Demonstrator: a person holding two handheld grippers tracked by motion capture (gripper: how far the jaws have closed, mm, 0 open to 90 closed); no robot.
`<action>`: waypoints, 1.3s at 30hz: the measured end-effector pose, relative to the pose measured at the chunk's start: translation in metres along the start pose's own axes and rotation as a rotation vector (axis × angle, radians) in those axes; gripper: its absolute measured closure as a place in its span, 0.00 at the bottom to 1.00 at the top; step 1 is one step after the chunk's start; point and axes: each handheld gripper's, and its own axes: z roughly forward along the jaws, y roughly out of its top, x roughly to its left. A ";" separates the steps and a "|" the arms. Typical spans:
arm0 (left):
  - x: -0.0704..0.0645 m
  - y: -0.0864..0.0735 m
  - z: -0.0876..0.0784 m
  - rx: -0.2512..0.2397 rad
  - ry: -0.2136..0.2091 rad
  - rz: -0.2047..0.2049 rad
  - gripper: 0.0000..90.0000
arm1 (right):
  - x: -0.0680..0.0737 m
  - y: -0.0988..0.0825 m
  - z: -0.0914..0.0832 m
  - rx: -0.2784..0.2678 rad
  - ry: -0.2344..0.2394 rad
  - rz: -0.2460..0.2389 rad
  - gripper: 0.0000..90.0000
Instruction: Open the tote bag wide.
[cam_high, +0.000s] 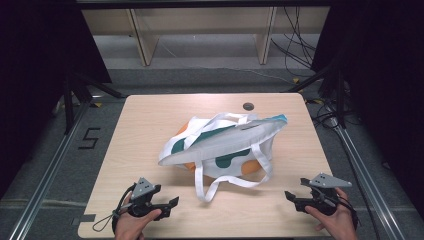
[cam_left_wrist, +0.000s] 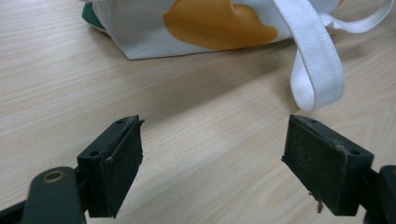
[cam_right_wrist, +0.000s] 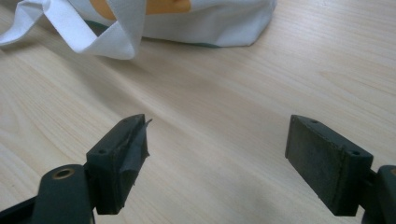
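A white cloth tote bag with orange and teal patches lies crumpled in the middle of the wooden table. Its white handle strap loops toward the front edge. My left gripper rests low at the front left, held in a hand, open with nothing between the jaws. My right gripper sits at the front right, also open and empty. In the left gripper view the bag and strap loop lie ahead of the open gripper. The right gripper view shows the bag beyond its gripper.
A small round grommet hole sits near the table's far edge. Wooden furniture legs and loose cables are on the floor behind. Metal rails run along both sides of the table.
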 end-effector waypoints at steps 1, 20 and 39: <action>0.000 0.000 0.000 0.001 0.000 0.003 0.21 | -0.001 0.000 0.000 0.000 -0.002 -0.010 0.24; -0.001 0.001 0.000 -0.009 -0.004 0.012 0.23 | -0.001 0.008 -0.004 -0.022 0.024 -0.032 0.19; -0.007 0.045 -0.006 -0.029 -0.063 0.120 0.99 | 0.024 0.089 -0.014 -0.113 0.129 -0.163 0.90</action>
